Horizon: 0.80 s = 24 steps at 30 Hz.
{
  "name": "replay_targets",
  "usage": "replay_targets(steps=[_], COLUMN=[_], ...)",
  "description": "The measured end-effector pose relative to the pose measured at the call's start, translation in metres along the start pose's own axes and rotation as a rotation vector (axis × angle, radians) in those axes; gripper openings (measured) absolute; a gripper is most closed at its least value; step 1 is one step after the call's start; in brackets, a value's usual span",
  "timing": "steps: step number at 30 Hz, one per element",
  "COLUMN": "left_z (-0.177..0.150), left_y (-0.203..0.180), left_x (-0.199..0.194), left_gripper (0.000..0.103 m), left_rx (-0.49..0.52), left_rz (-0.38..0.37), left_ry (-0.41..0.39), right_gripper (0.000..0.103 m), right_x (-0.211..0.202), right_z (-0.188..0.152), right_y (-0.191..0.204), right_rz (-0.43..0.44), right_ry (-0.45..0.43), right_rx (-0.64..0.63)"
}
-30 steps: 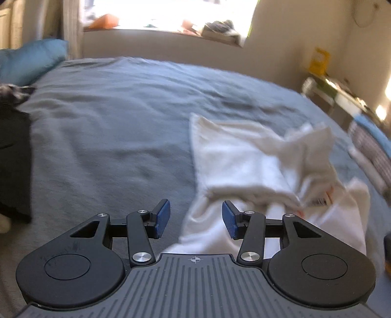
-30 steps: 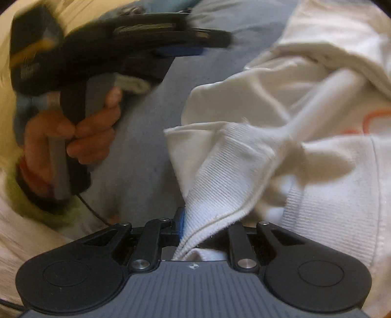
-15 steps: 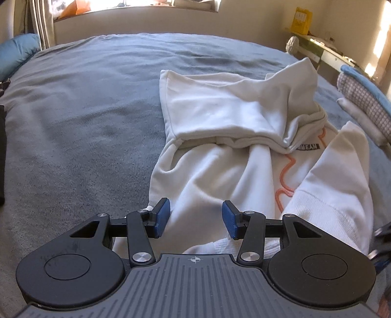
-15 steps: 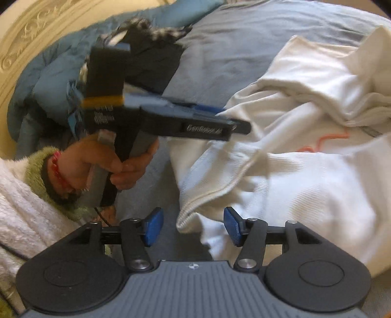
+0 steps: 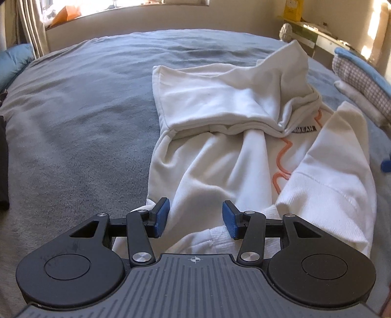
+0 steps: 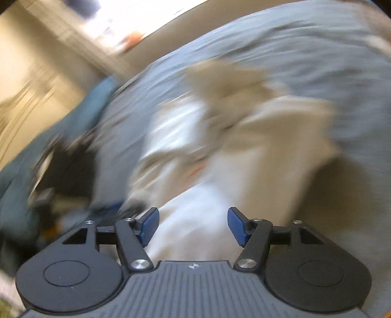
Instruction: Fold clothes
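Grey bed (image 5: 85,122) is carrying our white hoodie (image 5: 220,159) for folding; left tool (image 5: 195,221) is hovering spread over it, right tool (image 6: 193,226) is opening, gripping nothing.

A grey blanket (image 5: 85,102) covers the bed and fills most of the left wrist view. Behind its far edge stands a low beige wall (image 5: 171,22) under a bright window sill (image 5: 102,7) with an orange thing on it. A curtain (image 5: 31,27) hangs at the far left corner, beside a blue pillow (image 5: 14,61). At the right edge a shelf (image 5: 317,31) holds a yellow box (image 5: 293,9), and sunlight falls on the wall there. The right wrist view is blurred.
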<state>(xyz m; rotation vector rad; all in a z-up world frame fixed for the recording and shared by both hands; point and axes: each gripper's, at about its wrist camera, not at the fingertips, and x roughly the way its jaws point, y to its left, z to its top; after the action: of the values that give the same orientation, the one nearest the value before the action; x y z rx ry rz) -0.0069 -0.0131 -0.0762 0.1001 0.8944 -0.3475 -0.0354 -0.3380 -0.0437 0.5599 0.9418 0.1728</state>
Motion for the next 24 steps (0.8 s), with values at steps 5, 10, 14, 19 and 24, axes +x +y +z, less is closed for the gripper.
replay_targets(steps=[5,10,14,19,24], left_z=[-0.004,-0.005,-0.006,-0.007,-0.006], left_y=[-0.008,-0.009,-0.01,-0.008,-0.003], left_x=[0.0,0.0,0.0,0.001,0.005], left_gripper=[0.049,0.05,0.05,0.05,0.051], left_rx=[0.047,0.054,0.064,0.062,0.04], left_rz=[0.024,0.033,0.039,0.032,0.015], left_ry=[0.009,0.017,0.02,0.024,0.032], right_gripper=[0.068,0.068,0.042,0.008,0.007], right_x=[0.003,0.03,0.058,0.051,0.01], right_z=[0.006,0.014,0.025,0.025,0.004], right_y=[-0.055,-0.091,-0.094,-0.072,-0.056], right_rz=[-0.126,-0.091,-0.045,-0.024,-0.021], right_ry=[-0.068,-0.076,-0.081,-0.095,-0.089], right_rx=[0.24,0.392,0.396,0.311,0.288])
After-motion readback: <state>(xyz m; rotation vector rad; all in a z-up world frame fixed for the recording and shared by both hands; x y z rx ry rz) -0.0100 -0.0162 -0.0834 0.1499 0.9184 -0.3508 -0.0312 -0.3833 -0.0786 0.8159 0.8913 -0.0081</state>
